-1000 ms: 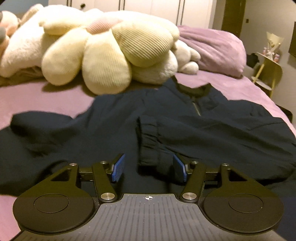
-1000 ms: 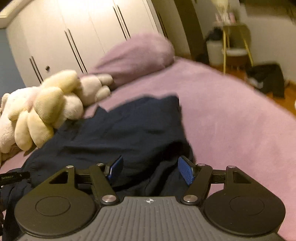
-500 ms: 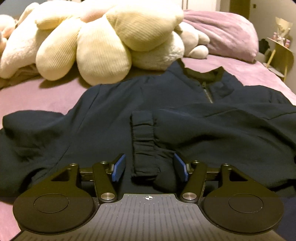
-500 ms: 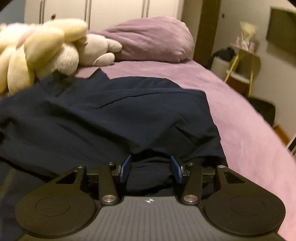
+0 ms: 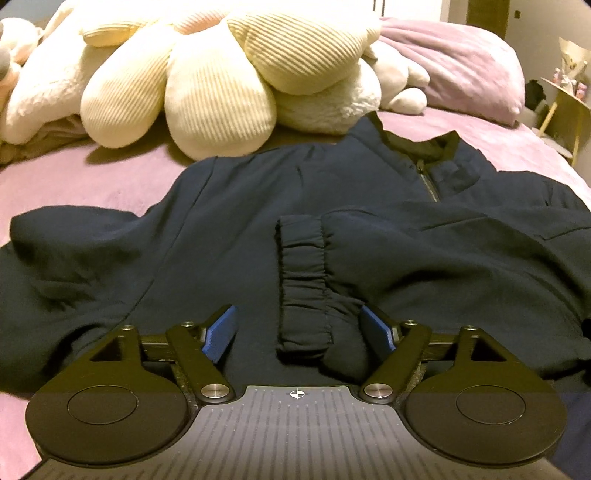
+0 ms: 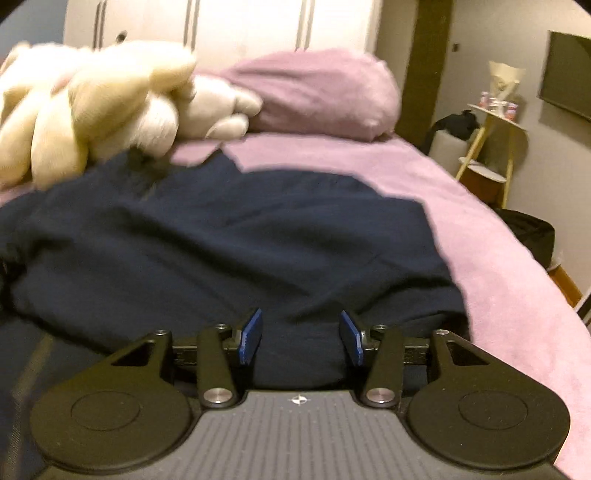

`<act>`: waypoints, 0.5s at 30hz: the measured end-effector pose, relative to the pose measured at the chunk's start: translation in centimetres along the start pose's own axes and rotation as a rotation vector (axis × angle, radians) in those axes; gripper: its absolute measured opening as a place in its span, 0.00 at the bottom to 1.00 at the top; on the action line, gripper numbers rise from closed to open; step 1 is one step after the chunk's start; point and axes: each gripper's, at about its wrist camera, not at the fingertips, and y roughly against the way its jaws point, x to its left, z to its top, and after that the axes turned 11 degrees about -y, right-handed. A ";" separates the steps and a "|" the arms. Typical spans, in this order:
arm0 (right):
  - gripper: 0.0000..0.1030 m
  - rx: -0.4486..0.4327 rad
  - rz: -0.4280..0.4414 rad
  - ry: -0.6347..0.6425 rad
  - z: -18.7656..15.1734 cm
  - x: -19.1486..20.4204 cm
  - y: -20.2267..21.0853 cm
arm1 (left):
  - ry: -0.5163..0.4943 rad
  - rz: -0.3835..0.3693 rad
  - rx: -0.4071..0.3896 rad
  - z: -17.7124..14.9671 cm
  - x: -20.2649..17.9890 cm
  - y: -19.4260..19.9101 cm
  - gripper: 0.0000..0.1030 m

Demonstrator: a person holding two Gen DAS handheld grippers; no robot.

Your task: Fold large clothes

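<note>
A dark navy zip-neck jacket (image 5: pixel 229 236) lies spread on a pink bed (image 5: pixel 85 177), collar toward the plush toys. One sleeve is folded across the chest, and its elastic cuff (image 5: pixel 304 284) lies between the open fingers of my left gripper (image 5: pixel 297 332). The other sleeve stretches out to the left. In the right wrist view the jacket (image 6: pixel 229 243) fills the middle, and my right gripper (image 6: pixel 299 338) is open just over its near right edge, with dark cloth between the blue pads (image 6: pixel 252 336).
A cream flower-shaped plush (image 5: pixel 218 74) and other plush toys lie behind the collar. A pink pillow (image 6: pixel 317 92) sits at the bed's head. A yellow-legged side table (image 6: pixel 491 147) stands right of the bed, and white wardrobe doors (image 6: pixel 236 26) are behind.
My left gripper has moved forward and lower toward the folded cuff. My right gripper has swung round and dropped to the jacket's right edge, and its fingers stand closer together than a second ago.
</note>
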 end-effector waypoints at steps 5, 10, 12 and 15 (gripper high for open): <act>0.47 0.006 0.017 0.029 -0.2 0.0 -1.0 | 0.019 -0.010 -0.003 -0.3 0.4 -0.1 0.82; 0.47 -0.009 -0.010 0.082 -0.7 0.7 -0.9 | 0.008 -0.002 0.018 -0.3 0.8 -0.1 0.92; 0.47 -0.010 -0.015 0.093 -0.8 0.9 -0.9 | 0.013 -0.005 0.040 -0.3 1.3 0.1 0.96; 0.47 -0.008 -0.009 0.089 -0.8 0.7 -1.0 | 0.032 -0.027 0.050 -0.3 2.1 0.9 0.98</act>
